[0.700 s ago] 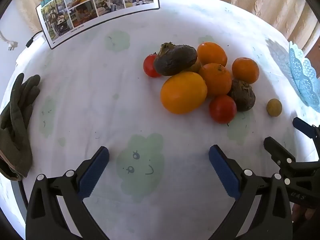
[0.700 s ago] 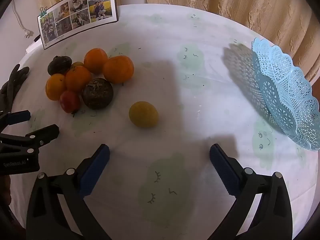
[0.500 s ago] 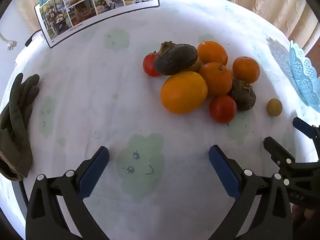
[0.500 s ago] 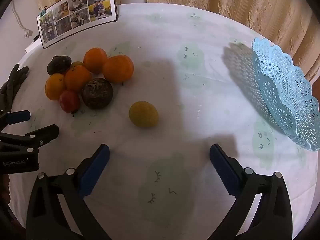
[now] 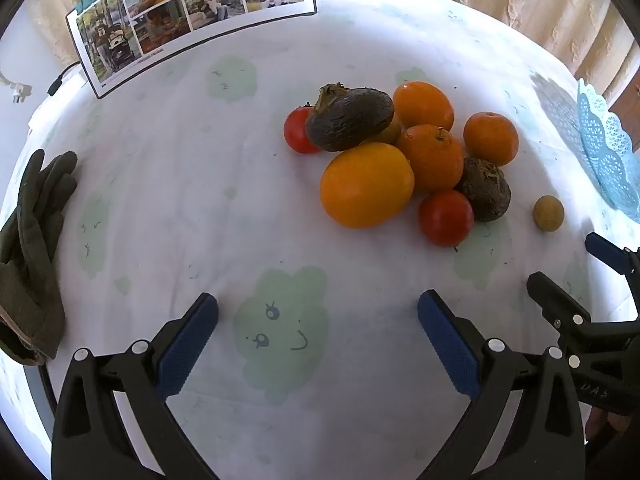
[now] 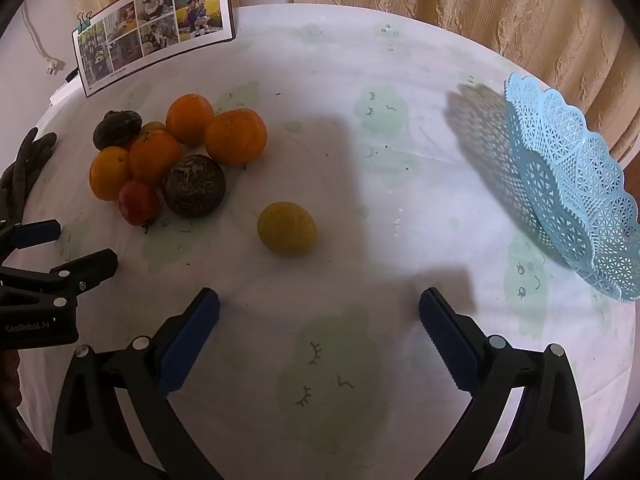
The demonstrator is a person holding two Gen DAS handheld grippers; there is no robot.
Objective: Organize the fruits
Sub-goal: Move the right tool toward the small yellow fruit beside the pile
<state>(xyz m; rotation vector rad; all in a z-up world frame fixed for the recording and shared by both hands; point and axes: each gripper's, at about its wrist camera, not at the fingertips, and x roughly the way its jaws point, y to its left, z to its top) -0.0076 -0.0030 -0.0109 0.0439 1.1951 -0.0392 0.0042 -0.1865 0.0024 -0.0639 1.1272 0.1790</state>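
A pile of fruit lies on the white round table: oranges, two red tomatoes, two dark wrinkled fruits. One small yellow-green fruit sits apart, to the right of the pile. A light blue lace basket stands at the table's right edge. My left gripper hovers open over the cloth in front of the pile, nothing between its fingers. My right gripper is open too, just short of the yellow-green fruit.
A clipped photo sheet stands at the table's far left. Dark green gloves lie at the left edge. Beige curtains hang behind the table. The other gripper's fingers show at the left in the right wrist view.
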